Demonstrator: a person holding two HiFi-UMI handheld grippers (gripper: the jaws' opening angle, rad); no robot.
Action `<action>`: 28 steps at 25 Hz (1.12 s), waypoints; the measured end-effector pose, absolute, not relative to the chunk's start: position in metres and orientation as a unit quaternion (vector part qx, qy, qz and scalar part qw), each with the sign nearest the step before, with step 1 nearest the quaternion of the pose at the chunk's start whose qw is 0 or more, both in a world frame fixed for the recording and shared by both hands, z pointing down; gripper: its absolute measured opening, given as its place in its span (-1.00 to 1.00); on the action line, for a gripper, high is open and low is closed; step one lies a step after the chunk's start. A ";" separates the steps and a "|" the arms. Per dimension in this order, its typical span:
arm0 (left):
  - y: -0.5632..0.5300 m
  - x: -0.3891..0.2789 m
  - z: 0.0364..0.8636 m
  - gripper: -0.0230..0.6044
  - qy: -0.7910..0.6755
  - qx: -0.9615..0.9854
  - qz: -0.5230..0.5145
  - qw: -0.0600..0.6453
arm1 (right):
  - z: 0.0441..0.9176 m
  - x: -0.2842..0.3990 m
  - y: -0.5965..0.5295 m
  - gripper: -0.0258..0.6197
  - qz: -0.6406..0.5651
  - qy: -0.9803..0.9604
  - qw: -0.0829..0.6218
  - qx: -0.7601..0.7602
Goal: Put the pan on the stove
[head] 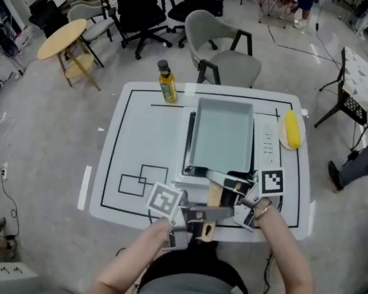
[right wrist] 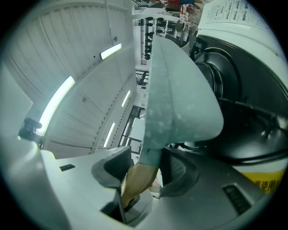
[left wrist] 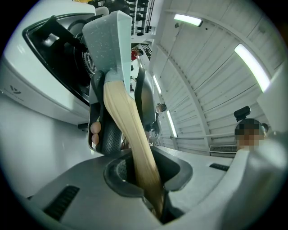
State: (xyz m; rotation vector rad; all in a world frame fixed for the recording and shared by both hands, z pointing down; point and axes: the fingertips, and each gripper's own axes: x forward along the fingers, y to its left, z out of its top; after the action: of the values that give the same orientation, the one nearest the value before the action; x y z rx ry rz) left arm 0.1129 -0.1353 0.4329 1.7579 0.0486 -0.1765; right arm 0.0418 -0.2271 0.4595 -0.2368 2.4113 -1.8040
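- The pan (head: 222, 139), pale blue-green and rectangular, sat over the white stove (head: 266, 146) at the middle of the white worktop (head: 137, 135). Its wooden handle (head: 214, 195) pointed to 6 o'clock, toward the person.
- In both gripper views a dark gap showed between the pan's underside and the black burner. Whether the base rested on the stove's supports could not be told.
- The left gripper (head: 211, 214) reached in from 9 o'clock and crossed the handle near its free end. Its jaws were closed on the wood, and the left gripper view showed the handle filling the space between the two pads.
- The right gripper (head: 220, 180) came in from 3 o'clock and crossed the handle closer to the pan. Its jaws stood fairly wide yet gripped the thick part where the wood met the pan's socket, with a pad against each side.
- A yellow bottle (head: 167, 83) stood on the worktop at 11 o'clock from the pan, well apart from it.
- A yellow object (head: 292, 129) lay at 2 o'clock from the pan, just beside the stove's far right corner. What it was could not be made out.
- Grey chairs (head: 221, 51) stood on the floor at 12 o'clock, beyond the worktop.
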 end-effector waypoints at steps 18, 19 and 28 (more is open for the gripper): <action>-0.149 0.119 0.430 -0.75 0.023 0.736 -0.098 0.669 | 0.471 0.048 -0.238 -0.34 -0.642 0.761 0.050 -0.080; -0.150 0.119 0.429 -0.75 0.024 0.733 -0.101 0.673 | 0.472 0.048 -0.238 -0.34 -0.646 0.758 0.050 -0.080; -0.158 0.119 0.430 -0.76 0.018 0.712 -0.114 0.693 | 0.474 0.049 -0.245 -0.34 -0.669 0.737 0.068 -0.074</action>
State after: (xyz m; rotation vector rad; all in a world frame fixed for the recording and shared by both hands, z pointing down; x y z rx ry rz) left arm 0.1189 -0.1576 0.4303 1.5903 0.0398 -0.2551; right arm 0.0493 -0.2447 0.4744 -0.2239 2.2189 -2.0149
